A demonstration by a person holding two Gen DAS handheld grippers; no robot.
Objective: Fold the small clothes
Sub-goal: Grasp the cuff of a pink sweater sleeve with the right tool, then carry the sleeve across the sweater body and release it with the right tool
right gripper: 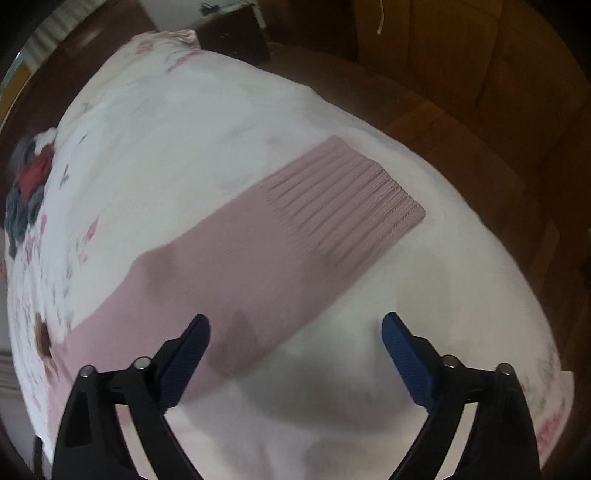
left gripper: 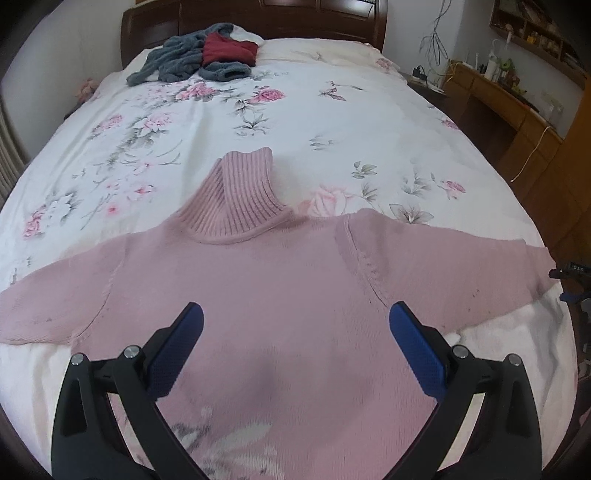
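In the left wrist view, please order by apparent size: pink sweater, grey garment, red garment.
1. pink sweater, largest, but nearest the camera.
2. grey garment.
3. red garment, smallest; both lie far away, partly overlapping, so true sizes are unsure.

The left wrist view looks forward between its spread blue-padded tongs, close above the chest of the pink knitted turtleneck sweater (left gripper: 280,295) toward the dark wooden headboard (left gripper: 258,18), while the right wrist view faces down over that sweater's ribbed cuff (right gripper: 343,195), sharing the white floral bedspread (left gripper: 258,110).
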